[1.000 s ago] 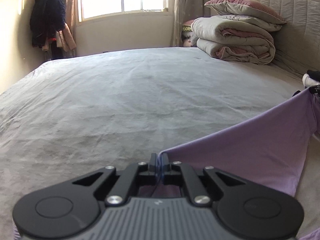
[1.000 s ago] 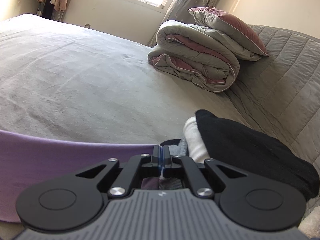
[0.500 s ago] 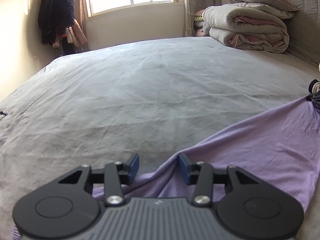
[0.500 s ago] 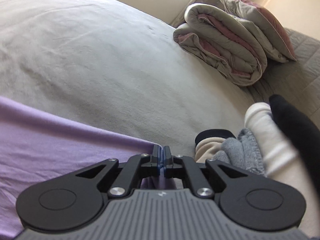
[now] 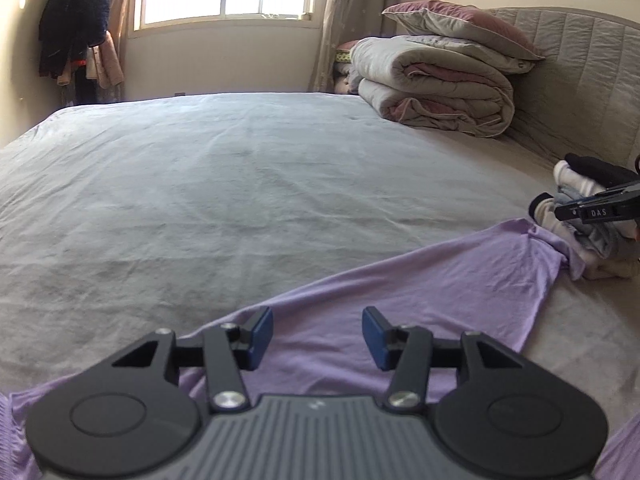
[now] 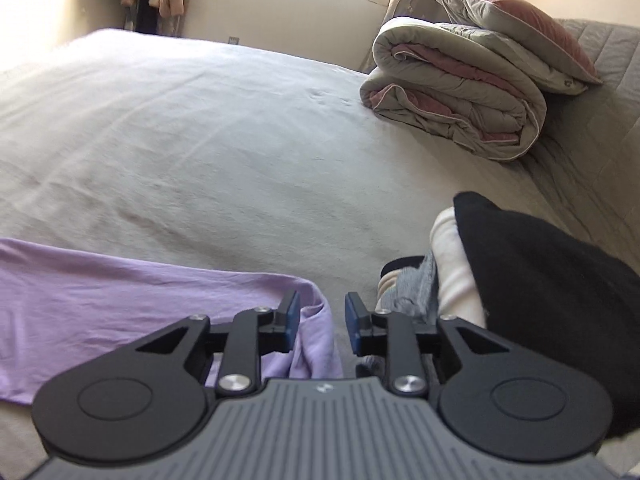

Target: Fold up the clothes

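Fingers of the left gripper [image 5: 317, 338] and right gripper [image 6: 322, 323] are opening, clear of the purple garment [image 5: 420, 300] spread flat on the bed's [image 5: 240, 184] near edge, so the laying-out step looks done and the next move calls for regripping an edge to fold it.

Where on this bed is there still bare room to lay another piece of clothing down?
The wide grey sheet is bare from the purple garment's far edge to the window wall, bordered on the right by the folded quilt. It is crowded on the right: a heap of black, white and grey clothes lies beside the garment's bunched end.
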A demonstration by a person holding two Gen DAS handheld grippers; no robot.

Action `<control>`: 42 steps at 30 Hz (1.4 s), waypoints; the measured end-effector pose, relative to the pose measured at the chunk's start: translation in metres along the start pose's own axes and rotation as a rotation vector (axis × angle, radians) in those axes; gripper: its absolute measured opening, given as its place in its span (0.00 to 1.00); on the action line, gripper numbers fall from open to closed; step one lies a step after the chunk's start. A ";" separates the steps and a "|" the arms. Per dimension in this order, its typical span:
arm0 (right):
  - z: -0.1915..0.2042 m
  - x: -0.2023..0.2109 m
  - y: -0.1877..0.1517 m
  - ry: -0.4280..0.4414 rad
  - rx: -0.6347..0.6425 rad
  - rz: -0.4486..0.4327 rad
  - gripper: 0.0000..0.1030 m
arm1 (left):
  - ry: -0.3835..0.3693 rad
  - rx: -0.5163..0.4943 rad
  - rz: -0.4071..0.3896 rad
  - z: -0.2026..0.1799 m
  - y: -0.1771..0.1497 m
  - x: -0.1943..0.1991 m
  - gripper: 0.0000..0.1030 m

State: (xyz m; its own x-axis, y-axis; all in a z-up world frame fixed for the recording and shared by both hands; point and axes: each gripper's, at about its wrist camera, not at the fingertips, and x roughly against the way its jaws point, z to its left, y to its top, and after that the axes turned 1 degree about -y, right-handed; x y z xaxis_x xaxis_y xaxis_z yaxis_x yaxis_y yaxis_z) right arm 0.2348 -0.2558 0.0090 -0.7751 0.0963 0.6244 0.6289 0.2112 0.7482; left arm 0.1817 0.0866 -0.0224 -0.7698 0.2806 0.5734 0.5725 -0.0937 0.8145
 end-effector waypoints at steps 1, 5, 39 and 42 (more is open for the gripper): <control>-0.002 0.006 -0.002 0.012 -0.008 -0.002 0.26 | -0.015 -0.003 0.005 -0.004 -0.002 0.001 0.49; -0.004 0.028 -0.019 0.040 -0.029 -0.005 0.30 | -0.034 0.004 0.027 -0.012 -0.012 0.011 0.49; 0.279 0.098 0.007 0.607 -0.114 0.129 0.32 | 0.237 0.555 0.043 0.153 -0.122 0.211 0.62; 0.326 0.097 0.022 0.665 -0.115 0.139 0.32 | 0.168 0.661 0.075 0.171 -0.132 0.216 0.57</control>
State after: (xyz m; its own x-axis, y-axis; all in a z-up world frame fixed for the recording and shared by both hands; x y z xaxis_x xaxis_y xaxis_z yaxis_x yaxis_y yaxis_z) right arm 0.1543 0.0756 0.0127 -0.5084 -0.5101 0.6938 0.7507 0.1322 0.6473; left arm -0.0121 0.3228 -0.0211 -0.7243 0.1393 0.6753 0.6367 0.5110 0.5775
